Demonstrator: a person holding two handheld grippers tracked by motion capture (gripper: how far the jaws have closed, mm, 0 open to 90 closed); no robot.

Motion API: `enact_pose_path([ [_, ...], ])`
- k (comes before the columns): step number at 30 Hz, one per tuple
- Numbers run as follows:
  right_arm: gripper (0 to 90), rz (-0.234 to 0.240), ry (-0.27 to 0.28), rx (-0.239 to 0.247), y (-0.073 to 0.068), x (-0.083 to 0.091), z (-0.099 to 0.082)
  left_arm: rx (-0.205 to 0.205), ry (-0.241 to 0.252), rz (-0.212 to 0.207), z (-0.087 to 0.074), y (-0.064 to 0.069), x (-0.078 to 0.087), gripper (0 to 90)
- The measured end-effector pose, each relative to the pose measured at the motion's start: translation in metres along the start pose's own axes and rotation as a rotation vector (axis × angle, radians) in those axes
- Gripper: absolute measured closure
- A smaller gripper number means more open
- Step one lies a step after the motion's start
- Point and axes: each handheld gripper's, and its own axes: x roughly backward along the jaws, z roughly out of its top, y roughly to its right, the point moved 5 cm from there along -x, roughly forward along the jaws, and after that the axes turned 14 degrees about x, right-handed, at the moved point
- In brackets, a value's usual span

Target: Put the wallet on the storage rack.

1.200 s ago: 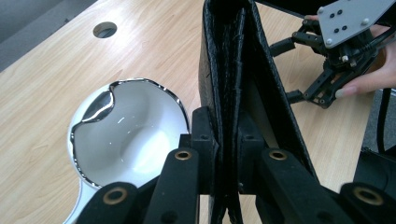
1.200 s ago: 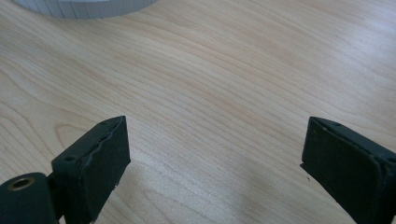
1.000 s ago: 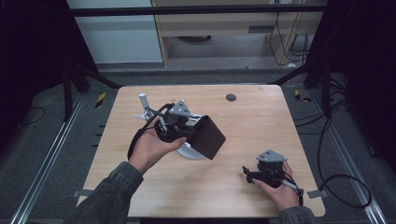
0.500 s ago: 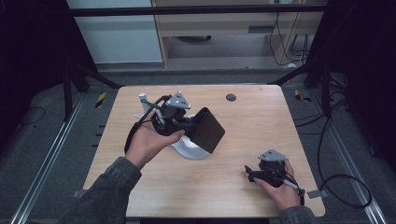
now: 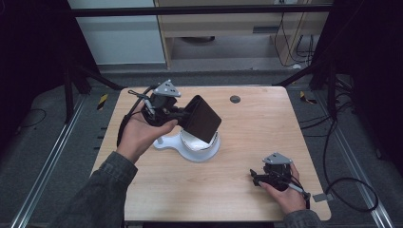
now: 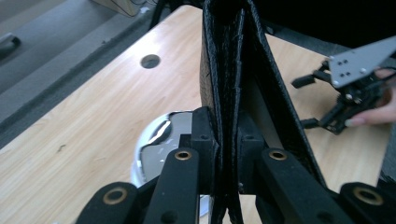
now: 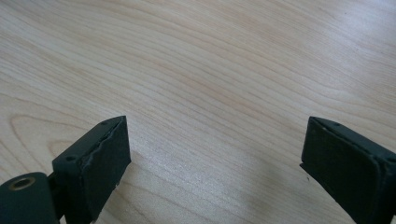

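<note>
High view: left gripper holding wallet over white stand

The right gripper is resting near right on the table, jaws standing wide apart, holding nothing. Farther left, the left gripper is clamping a black wallet above the white stand.

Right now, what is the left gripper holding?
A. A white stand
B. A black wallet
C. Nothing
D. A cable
B: the left gripper is shut on the black wallet, held above the white stand.
</note>
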Motion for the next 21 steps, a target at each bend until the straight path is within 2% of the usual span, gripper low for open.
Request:
enact_pose_path([
  [5, 8.1, 0.001, -0.003, -0.004, 0.0, -0.001, -0.001, 0.005, -0.013, 0.024, -0.002, -0.009, -0.001, 81.5],
  [9, 8.1, 0.002, -0.002, -0.002, 0.0, 0.0, -0.001, -0.005, -0.042, 0.036, -0.008, -0.013, -0.01, 81.5],
  [15, 8.1, 0.005, 0.001, 0.002, 0.0, 0.0, -0.001, 0.007, -0.08, 0.039, -0.022, -0.019, -0.026, 81.4],
  [21, 8.1, 0.01, -0.007, 0.001, -0.001, 0.0, -0.001, 0.019, -0.113, 0.02, -0.033, -0.023, -0.042, 81.4],
])
